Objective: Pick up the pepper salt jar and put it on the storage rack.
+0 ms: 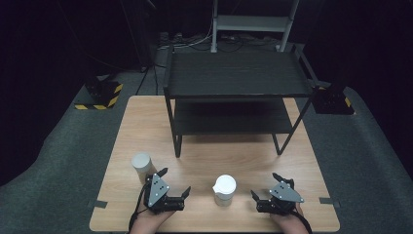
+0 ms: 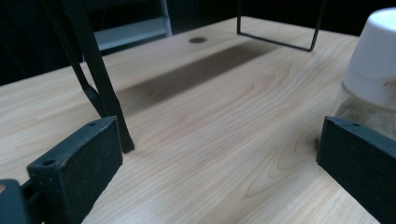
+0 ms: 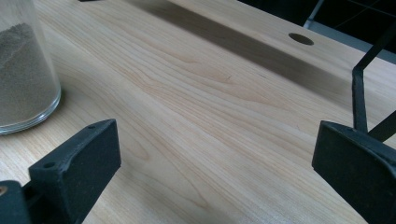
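A glass jar [image 1: 224, 190] with a white lid stands near the table's front edge, between my two grippers. My left gripper [image 1: 175, 182] rests to its left, open and holding nothing. On the jar's other side my right gripper [image 1: 264, 185] is open too. In the left gripper view the jar [image 2: 373, 70] rises just beyond the right jaw, outside the open gripper [image 2: 219, 158]. In the right gripper view the jar [image 3: 23, 79] shows a grey-brown powder inside and stands left of the open gripper [image 3: 215, 163]. A pale cylinder [image 1: 141, 163] stands behind the left gripper.
A black two-tier rack [image 1: 236, 92] takes up the back middle of the wooden table [image 1: 204, 156]. One rack leg [image 2: 100, 79] stands close ahead of the left jaw. Another rack leg [image 3: 359, 98] is near the right gripper. A cable hole [image 3: 301, 38] lies farther off.
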Available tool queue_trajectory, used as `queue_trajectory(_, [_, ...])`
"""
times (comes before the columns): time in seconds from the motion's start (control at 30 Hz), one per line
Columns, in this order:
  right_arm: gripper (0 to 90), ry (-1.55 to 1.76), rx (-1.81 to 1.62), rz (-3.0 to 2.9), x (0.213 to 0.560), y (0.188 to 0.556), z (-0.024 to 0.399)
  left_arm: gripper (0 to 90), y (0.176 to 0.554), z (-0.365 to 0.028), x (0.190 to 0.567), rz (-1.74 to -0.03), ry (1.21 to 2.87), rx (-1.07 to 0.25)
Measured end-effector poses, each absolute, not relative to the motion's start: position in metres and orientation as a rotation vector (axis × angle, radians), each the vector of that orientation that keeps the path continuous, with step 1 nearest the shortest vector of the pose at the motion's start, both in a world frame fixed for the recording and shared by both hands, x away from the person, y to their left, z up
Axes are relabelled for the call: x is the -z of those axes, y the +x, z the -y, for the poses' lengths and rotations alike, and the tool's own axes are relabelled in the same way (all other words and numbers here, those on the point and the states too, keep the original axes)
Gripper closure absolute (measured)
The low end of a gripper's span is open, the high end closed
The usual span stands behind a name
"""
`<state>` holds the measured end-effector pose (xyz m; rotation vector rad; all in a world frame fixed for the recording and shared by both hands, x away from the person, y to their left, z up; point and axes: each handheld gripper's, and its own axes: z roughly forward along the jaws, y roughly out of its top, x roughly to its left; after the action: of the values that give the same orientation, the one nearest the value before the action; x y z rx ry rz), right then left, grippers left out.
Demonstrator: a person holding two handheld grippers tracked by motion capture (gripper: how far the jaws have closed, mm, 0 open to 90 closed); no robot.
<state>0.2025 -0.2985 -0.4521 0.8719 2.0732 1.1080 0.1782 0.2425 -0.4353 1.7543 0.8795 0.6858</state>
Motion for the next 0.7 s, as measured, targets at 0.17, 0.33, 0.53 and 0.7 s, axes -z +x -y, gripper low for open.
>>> queue_trajectory(0.17, [0.0,0.872,-1.11,-2.073,0.452,0.203,0.299,0.5,0.174,-0.245,0.43,-0.866,1.736,-0.697])
queue_trajectory(0.33, [0.0,0.872,-1.112,-2.072,0.452,0.203,0.299,0.6,0.17,-0.25,0.426,-0.866,1.707,-0.699])
queue_trajectory(0.53, [0.1,0.869,-1.11,-2.073,0.452,0.202,0.299,0.4,0.166,-0.256,0.423,-0.877,1.681,-0.73])
queue_trajectory(0.7, [0.1,0.872,-1.111,-2.072,0.452,0.202,0.299,0.4,0.163,-0.263,0.42,-0.895,1.649,-0.753])
